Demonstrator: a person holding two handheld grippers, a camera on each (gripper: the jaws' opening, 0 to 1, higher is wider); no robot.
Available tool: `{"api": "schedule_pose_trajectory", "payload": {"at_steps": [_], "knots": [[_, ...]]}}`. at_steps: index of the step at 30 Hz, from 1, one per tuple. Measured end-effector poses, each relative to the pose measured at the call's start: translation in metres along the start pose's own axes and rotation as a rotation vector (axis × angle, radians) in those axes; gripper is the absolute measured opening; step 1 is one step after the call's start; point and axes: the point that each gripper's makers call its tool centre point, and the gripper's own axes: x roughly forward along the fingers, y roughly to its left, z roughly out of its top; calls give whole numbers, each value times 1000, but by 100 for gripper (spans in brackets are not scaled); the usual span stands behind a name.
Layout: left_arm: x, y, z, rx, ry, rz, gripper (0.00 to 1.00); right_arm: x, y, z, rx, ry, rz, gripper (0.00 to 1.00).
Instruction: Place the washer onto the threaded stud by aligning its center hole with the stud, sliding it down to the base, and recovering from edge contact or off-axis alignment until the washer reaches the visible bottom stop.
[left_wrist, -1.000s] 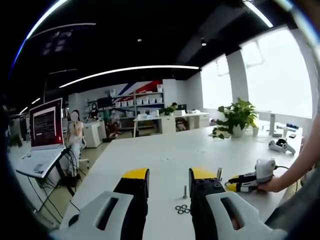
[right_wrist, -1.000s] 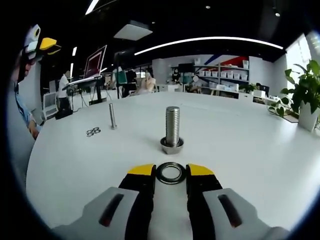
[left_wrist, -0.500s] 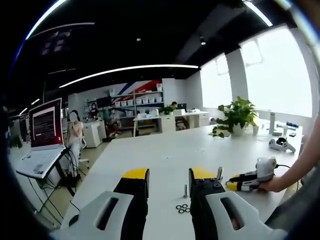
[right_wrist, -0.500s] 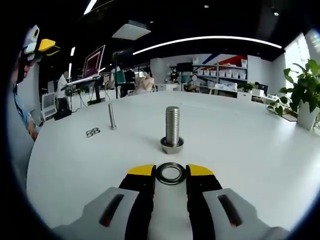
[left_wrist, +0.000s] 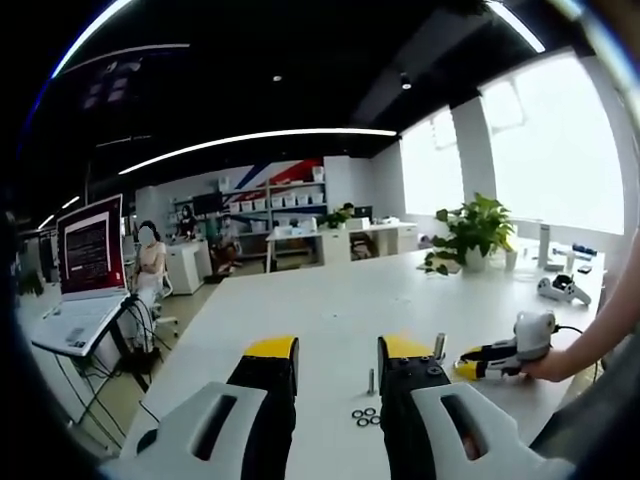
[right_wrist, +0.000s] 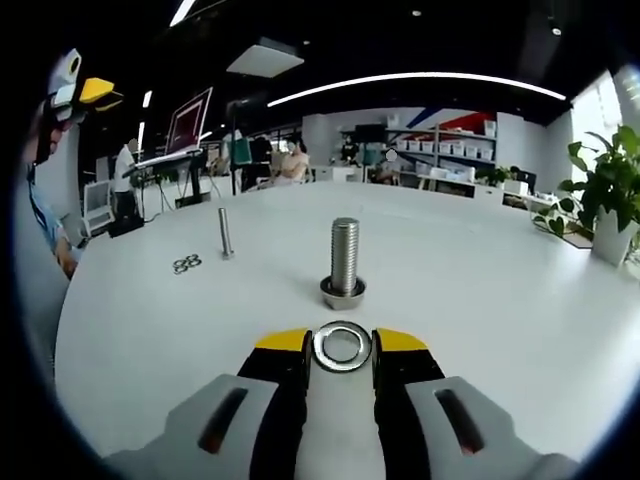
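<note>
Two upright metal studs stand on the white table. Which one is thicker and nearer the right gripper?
The threaded stud with the wide base, directly ahead of the right gripper. The thin stud stands farther off, beside the loose washers.

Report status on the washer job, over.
Right tongs shut on washer, just short of the threaded stud. Left tongs open, holding nothing, above spare washers. Path to stud clear.

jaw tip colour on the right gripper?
Yellow tips on black fingers, clearest in the right gripper view; right gripper grips the washer.
</note>
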Motion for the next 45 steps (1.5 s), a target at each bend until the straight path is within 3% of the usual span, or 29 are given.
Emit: {"api": "schedule_pose_trajectory", "payload": {"at_steps": [30, 45], "knots": [[2, 3, 4, -1, -12, 4, 30, -5, -3, 19, -30, -34, -29, 25], [-2, 2, 7, -11, -24, -4, 30, -15, -4, 60, -56, -93, -31, 25]]}}
